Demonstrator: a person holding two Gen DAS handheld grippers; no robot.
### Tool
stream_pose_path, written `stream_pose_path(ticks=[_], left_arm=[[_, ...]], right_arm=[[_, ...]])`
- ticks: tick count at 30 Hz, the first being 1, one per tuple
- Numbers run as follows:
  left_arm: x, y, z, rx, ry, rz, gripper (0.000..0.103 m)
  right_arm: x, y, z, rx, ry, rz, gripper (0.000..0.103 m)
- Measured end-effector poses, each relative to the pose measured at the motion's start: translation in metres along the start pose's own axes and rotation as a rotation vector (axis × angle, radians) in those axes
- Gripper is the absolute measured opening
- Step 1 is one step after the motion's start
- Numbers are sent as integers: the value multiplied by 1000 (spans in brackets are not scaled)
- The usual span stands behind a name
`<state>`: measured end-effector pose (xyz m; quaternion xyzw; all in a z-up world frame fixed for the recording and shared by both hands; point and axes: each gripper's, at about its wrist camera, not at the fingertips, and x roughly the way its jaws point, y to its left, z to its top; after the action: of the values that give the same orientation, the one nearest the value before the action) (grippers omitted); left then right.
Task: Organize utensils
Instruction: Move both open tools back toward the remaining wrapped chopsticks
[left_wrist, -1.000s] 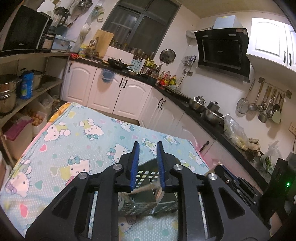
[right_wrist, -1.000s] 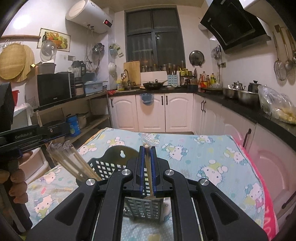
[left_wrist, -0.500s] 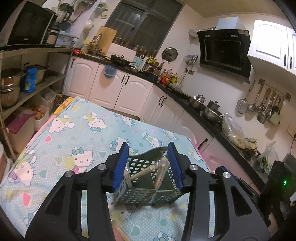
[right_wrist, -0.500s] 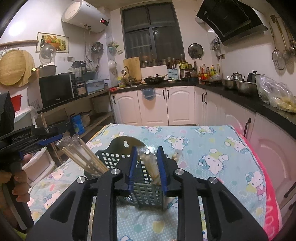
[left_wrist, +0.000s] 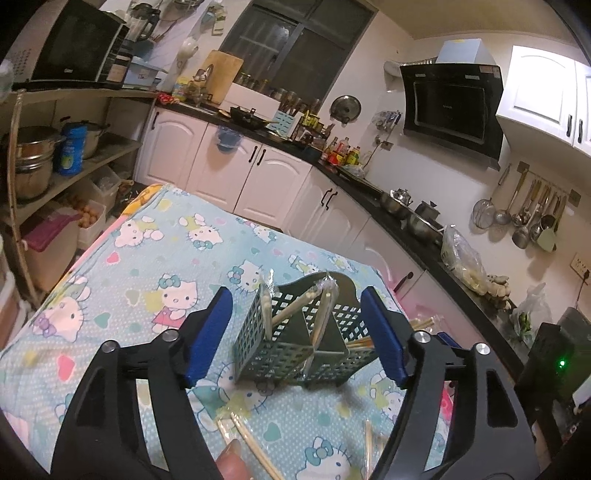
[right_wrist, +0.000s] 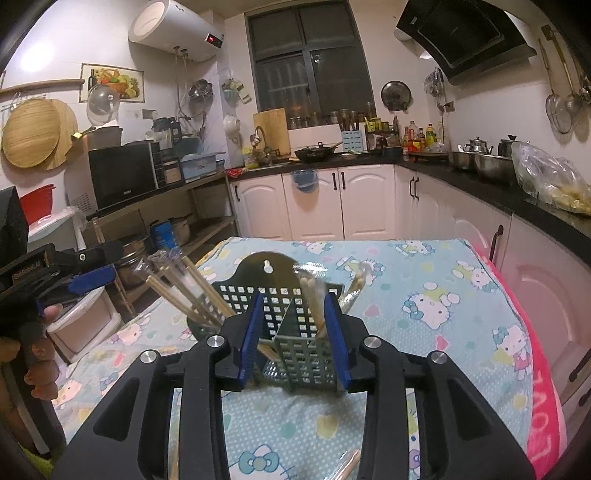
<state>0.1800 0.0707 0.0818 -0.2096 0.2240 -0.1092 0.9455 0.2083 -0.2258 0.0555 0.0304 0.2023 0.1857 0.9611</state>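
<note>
Kitchen tablecloth (left_wrist: 147, 266): utensil caddy (left_wrist: 295, 343) between opening left gripper (left_wrist: 295, 332) pads (untouched); right gripper (right_wrist: 295, 336) likewise, opening, nothing held.

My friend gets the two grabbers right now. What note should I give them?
Left gripper: jaws opening, nothing held.
Right gripper: jaws opening too, empty.
The green caddy stands on the cartoon-cat tablecloth, in front of both grippers.
Done: wrapped chopsticks stand in its compartments, and another bundle leans out on its left side.
Left: loose wrapped chopsticks lie on the cloth nearer you; those probably go in next.
</note>
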Motion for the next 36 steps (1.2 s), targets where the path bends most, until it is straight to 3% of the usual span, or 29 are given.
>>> stream_pose_path(ticks=[13, 26, 36], left_arm=[[-14, 6, -23, 9, 26, 17, 91], [-24, 15, -41, -2, 50, 53, 91], [-22, 24, -62, -4, 109, 87, 91]], right_arm=[[-21, 10, -13, -16, 3, 13, 49], [-37, 20, -31, -20, 40, 41, 54], [-40, 16, -54, -22, 116, 42, 55]])
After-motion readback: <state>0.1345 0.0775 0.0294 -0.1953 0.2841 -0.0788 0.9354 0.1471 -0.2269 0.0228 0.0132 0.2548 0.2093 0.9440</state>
